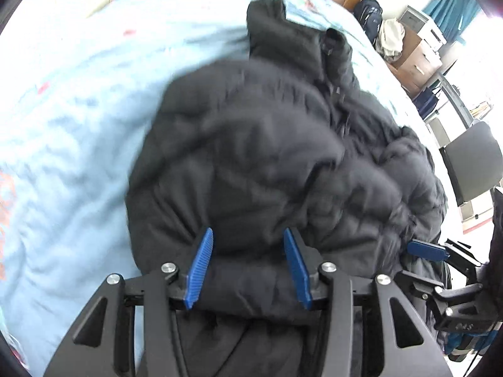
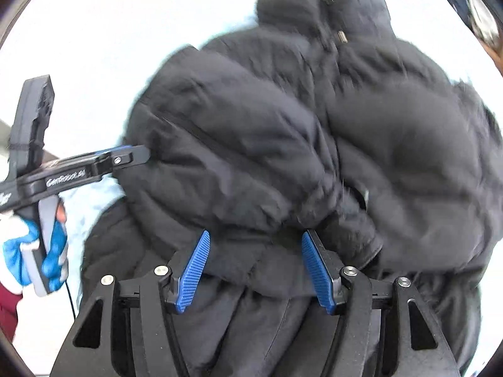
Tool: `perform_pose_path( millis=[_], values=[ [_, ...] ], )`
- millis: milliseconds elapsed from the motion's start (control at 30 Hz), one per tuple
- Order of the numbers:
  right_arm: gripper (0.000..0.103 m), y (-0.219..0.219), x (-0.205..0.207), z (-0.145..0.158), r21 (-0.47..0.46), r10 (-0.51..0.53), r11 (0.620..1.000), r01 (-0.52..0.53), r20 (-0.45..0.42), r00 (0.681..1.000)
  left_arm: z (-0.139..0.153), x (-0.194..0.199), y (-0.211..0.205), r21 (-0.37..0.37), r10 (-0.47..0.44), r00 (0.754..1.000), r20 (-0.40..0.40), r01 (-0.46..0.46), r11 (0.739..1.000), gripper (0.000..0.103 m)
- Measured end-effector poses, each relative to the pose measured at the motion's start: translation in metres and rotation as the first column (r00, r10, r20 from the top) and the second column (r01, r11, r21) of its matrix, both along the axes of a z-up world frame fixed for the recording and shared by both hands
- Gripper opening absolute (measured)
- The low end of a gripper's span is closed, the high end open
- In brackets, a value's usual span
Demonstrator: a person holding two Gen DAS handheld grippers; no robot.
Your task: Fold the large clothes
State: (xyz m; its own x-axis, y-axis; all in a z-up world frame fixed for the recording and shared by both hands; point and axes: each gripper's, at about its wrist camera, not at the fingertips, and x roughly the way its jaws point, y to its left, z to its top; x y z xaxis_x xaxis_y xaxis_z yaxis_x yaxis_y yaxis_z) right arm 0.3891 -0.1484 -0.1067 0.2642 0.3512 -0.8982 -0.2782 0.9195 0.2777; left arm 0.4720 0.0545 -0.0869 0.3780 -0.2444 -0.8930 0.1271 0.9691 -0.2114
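We had the left hand-held gripper (image 1: 248, 245) partly open with a roll of the black puffer jacket (image 1: 267, 144) between its blue pads (image 1: 201, 264), and the right hand-held gripper (image 2: 254, 248) likewise bore down on the bunched hem beside it; whether either truly pinched the padding we could not tell. We judged both stood there to press the bulky fold flat. The jacket lay on the bed (image 1: 72, 119), collar (image 1: 267, 28) away from us, on a pale blue cover.

right gripper (image 2: 255, 242) straddles a fold of the black puffer jacket (image 2: 283, 132) (left gripper (image 2: 138, 154) alongside).
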Motion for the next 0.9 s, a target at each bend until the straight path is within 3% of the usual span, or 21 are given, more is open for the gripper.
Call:
perform_pose_path(
  millis=[167,333,467,900],
  values=[
    [0.061,0.014,0.028,0.013,0.000,0.056,0.998,-0.056,0.069,0.996,0.002,0.044,-0.011,0.010,0.029,0.999,0.035,-0.029,1.000,0.053],
    [0.061,0.013,0.053,-0.033,-0.030,0.070,0.997,-0.069,0.030,0.997,-0.053,0.078,-0.028,0.033,0.032,0.999,-0.027,-0.031,0.999,0.058],
    [0.062,0.003,0.057,-0.055,0.012,0.057,0.998,-0.058,0.032,0.998,-0.083,0.073,-0.029,0.040,0.036,0.999,-0.020,-0.035,0.999,0.059],
    [0.063,0.004,0.045,-0.063,-0.028,0.083,0.996,-0.080,0.137,0.987,-0.093,0.048,-0.034,0.078,0.067,0.994,0.086,-0.074,0.994,0.063]
  ],
)
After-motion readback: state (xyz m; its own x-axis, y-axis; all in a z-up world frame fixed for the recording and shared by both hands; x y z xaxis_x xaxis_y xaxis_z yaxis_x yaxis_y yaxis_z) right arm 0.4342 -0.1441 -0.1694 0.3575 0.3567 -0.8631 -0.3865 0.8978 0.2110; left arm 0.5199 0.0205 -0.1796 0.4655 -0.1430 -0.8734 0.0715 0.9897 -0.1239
